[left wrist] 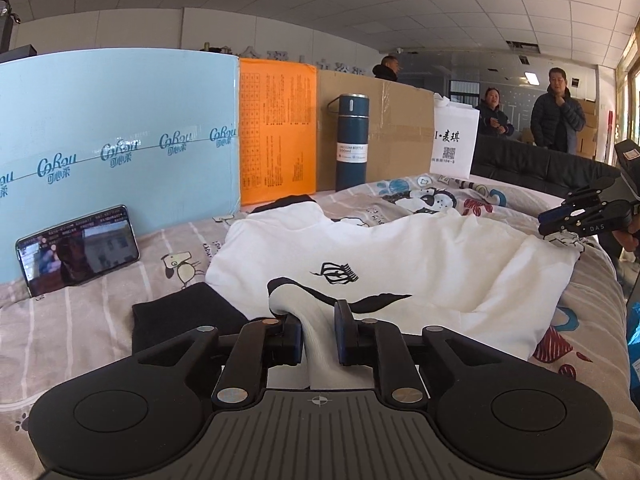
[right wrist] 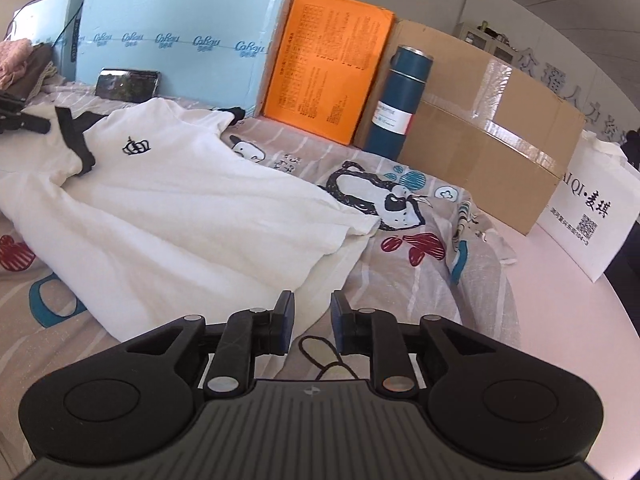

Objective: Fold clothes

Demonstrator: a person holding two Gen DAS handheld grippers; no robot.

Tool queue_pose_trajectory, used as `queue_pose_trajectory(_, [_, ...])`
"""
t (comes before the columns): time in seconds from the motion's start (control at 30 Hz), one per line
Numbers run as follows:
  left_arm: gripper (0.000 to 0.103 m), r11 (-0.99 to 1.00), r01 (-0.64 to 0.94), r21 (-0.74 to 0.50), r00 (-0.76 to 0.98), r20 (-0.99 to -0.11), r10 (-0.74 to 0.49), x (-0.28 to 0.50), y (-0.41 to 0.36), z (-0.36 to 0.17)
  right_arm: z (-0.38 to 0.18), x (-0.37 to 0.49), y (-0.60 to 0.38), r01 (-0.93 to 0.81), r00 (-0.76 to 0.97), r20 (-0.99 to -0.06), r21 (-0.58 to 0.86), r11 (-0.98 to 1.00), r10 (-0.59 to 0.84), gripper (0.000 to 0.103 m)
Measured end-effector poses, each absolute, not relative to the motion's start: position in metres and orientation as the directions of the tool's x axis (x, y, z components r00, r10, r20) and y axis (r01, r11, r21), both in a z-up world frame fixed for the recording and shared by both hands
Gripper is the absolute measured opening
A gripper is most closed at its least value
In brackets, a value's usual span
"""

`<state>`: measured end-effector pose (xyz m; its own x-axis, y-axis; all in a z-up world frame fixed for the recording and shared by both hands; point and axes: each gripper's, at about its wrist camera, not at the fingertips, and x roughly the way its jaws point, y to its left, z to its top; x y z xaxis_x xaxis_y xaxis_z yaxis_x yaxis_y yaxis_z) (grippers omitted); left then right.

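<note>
The left gripper [left wrist: 318, 330] stood slightly open around the white T-shirt [left wrist: 400, 256] collar; the right gripper [right wrist: 312, 322], empty and ajar, sat beside its hem.

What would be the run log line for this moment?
left gripper: shirt fabric between pads | right gripper: open, empty | shirt: on bed, unfolded

A white T-shirt [right wrist: 168, 200] is trimmed in black and marked with a small black crown. The bedsheet [right wrist: 420, 240] is striped in beige with cartoon penguins and red paw prints. A dark teal flask [right wrist: 400, 100] is flanked by an orange box [right wrist: 324, 72] and a pale blue one [right wrist: 180, 40].
</note>
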<state>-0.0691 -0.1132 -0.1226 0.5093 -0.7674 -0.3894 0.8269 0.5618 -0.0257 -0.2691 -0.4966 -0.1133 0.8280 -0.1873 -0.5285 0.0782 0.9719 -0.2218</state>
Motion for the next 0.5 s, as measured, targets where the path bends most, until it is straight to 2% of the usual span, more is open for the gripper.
queue_pose_trajectory(0.07, [0.026, 0.573, 0.818, -0.046, 0.512, -0.393, -0.763, -0.065, -0.109, -0.121, -0.112, -0.279, -0.497, 0.115, 0.855, -0.484, -0.172, 0.978, -0.185, 0.030])
queue_pose_trajectory(0.1, [0.031, 0.589, 0.807, -0.041, 0.531, -0.388, -0.753, -0.066, -0.107, -0.120, -0.112, -0.285, -0.495, 0.119, 0.873, -0.457, -0.141, 0.983, -0.171, 0.038])
queue_pose_trajectory(0.17, [0.066, 0.622, 0.783, -0.033, 0.566, -0.378, -0.733, -0.066, -0.102, -0.118, -0.114, -0.291, -0.489, 0.105, 0.894, -0.428, -0.090, 0.990, -0.133, 0.048])
queue_pose_trajectory(0.3, [0.068, 0.636, 0.770, -0.044, 0.575, -0.383, -0.723, -0.069, -0.090, -0.115, -0.125, -0.290, -0.471, 0.042, 0.891, -0.446, -0.099, 0.994, -0.082, 0.056])
queue_pose_trajectory(0.43, [0.068, 0.540, 0.829, -0.147, 0.445, -0.411, -0.796, -0.081, -0.072, -0.116, -0.143, -0.282, -0.472, 0.067, 0.852, -0.509, -0.124, 0.990, -0.122, 0.058])
queue_pose_trajectory(0.5, [0.069, 0.556, 0.829, -0.059, 0.469, -0.467, -0.749, -0.094, -0.075, -0.123, -0.148, -0.282, -0.476, 0.079, 0.846, -0.519, -0.109, 0.991, -0.124, 0.062])
